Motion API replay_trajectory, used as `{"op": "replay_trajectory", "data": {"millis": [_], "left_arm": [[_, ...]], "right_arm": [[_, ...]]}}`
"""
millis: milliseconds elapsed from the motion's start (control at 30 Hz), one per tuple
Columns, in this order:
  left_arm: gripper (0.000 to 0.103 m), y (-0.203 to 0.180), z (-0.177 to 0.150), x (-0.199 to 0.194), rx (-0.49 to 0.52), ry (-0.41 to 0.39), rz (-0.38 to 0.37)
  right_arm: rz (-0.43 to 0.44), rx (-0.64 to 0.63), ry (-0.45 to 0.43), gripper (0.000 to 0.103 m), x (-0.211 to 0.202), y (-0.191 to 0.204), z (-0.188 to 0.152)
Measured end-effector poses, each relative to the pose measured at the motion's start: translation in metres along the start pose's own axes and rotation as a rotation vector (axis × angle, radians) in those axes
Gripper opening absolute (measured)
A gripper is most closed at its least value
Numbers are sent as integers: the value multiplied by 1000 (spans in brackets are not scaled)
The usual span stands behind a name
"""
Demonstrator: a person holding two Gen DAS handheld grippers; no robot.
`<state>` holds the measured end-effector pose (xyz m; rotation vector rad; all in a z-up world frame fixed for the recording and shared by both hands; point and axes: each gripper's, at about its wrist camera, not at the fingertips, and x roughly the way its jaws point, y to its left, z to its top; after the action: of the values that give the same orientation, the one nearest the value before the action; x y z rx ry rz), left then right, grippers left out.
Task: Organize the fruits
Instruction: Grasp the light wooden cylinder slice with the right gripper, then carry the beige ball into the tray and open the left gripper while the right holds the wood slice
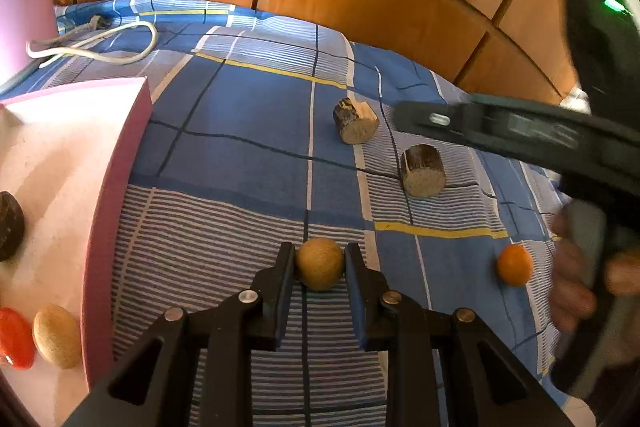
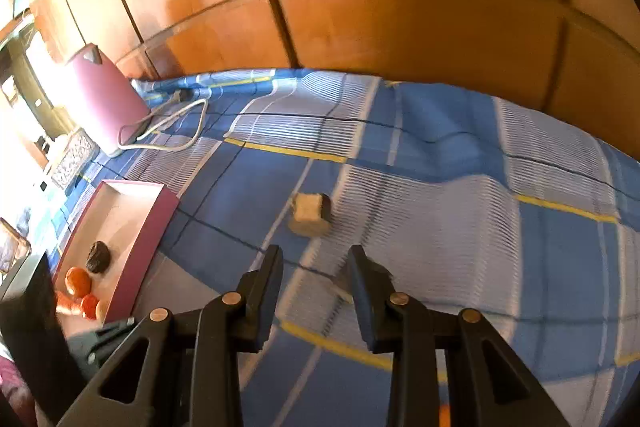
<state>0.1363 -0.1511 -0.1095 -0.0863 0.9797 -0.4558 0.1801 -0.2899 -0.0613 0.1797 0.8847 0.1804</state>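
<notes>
A tan round fruit (image 1: 320, 269) sits between the pads of my left gripper (image 1: 320, 259), which is shut on it just above the blue checked bedsheet (image 1: 248, 115). To its left lies the pink tray (image 1: 120, 187), holding a dark brown fruit (image 1: 8, 227), a red one (image 1: 14, 339) and a tan one (image 1: 56, 337). A small orange fruit (image 1: 515, 265) lies on the sheet to the right, beside a hand. My right gripper (image 2: 314, 255) stands open over the sheet with nothing between its fingers. The right wrist view is blurred.
Two short log pieces (image 1: 356, 127) (image 1: 424, 171) lie on the sheet behind the held fruit; one log piece (image 2: 310, 213) shows ahead of the right gripper. A white cable (image 1: 100, 43) and a pink appliance (image 2: 104, 95) sit at the far left. Wooden wardrobe doors (image 2: 360, 19) back the bed.
</notes>
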Motion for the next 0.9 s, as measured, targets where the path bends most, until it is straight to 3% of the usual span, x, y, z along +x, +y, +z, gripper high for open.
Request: {"op": "replay_trajectory", "data": {"millis": [200, 333, 667, 900], "left_arm": [[25, 3, 1, 1, -16, 0, -17], [25, 2, 1, 1, -15, -2, -11], [25, -2, -2, -10, -8, 13, 4], [25, -5, -8, -44, 5, -25, 21]], "right_arm": [[-56, -34, 48, 37, 42, 8, 16], [-43, -41, 75, 34, 55, 8, 18], [-109, -159, -3, 34, 21, 35, 7], [-144, -205, -78, 34, -14, 54, -6]]}}
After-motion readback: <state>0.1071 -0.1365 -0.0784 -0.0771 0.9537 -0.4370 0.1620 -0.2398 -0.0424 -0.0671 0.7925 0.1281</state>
